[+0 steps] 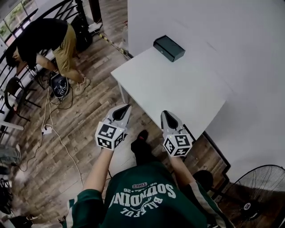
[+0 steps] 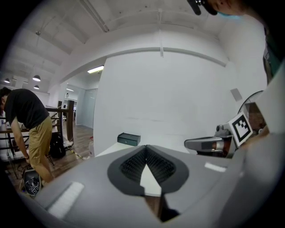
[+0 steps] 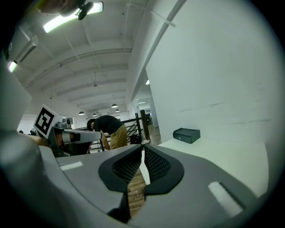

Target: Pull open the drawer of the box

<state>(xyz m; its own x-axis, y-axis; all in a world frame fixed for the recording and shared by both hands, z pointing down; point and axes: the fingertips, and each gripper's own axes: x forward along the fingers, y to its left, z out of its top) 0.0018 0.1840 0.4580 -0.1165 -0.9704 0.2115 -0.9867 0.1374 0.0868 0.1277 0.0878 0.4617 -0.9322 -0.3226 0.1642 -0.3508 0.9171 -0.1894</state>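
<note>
- Left gripper (image 1: 126,108): jaws pressed together at the tips, nothing between them. It is held over the wood floor (image 1: 75,133), short of the table's near edge.
- Right gripper (image 1: 165,114): jaws drawn together with only a thin slit between the pads, nothing in it. It is beside the left gripper and also short of the table.
- Table (image 1: 178,91): white, bare top, directly ahead of both sets of tips. Its far side meets a plain white wall (image 1: 213,26).
- Box (image 1: 169,48): dark green and low. It rests on the table's far end near the wall, ahead of both grippers and well apart from them.
- Person (image 1: 44,40): bent over, ahead and to the left of the left gripper, beside a black railing (image 1: 53,11) with cables on the floor.
- Fan (image 1: 258,191): stands behind and to the right of the right gripper.
- Ceiling: white, with strip and pendant lamps.
</note>
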